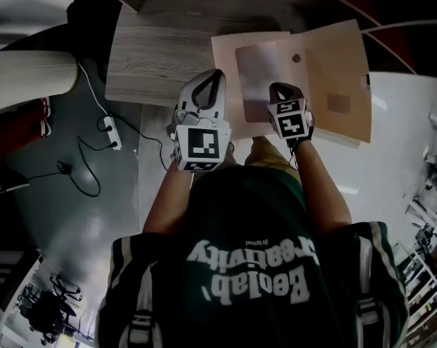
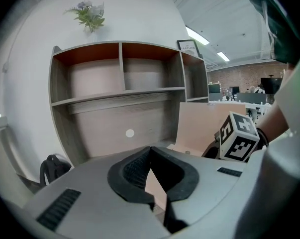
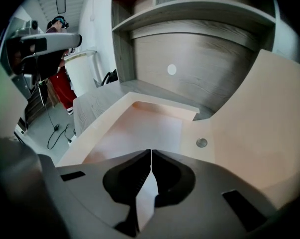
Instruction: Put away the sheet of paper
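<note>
A tan folder lies open on the wooden desk, its flap raised at the right and a snap button on it. The pale sheet of paper lies on the folder's open half. My right gripper is shut on the sheet's near edge; the white edge shows pinched between its jaws. My left gripper hovers at the folder's left edge with its jaws shut on nothing. The right gripper's marker cube shows in the left gripper view.
A wooden shelf unit with open compartments rises behind the desk. A white cylindrical bin stands at the left, a dark bag beside the desk, and a power strip with cables on the floor.
</note>
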`<control>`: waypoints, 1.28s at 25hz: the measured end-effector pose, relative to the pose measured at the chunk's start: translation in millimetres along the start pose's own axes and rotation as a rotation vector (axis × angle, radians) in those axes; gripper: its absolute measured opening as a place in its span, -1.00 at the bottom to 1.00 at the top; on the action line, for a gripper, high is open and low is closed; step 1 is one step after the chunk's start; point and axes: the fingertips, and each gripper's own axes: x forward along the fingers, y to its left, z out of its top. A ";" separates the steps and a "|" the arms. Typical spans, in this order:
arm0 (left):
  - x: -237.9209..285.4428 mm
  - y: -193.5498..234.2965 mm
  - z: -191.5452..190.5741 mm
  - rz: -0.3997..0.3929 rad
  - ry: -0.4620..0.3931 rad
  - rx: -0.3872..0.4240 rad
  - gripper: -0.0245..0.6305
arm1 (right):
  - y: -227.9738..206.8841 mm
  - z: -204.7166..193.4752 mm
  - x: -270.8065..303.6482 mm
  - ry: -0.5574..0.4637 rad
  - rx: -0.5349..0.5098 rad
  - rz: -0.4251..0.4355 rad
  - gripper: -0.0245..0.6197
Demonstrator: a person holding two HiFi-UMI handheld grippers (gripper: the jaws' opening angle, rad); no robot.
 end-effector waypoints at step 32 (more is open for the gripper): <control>-108.5 -231.9 14.9 -0.054 -0.110 0.111 -0.87 | -10.4 -90.0 -266.7 -0.560 0.040 -0.125 -0.81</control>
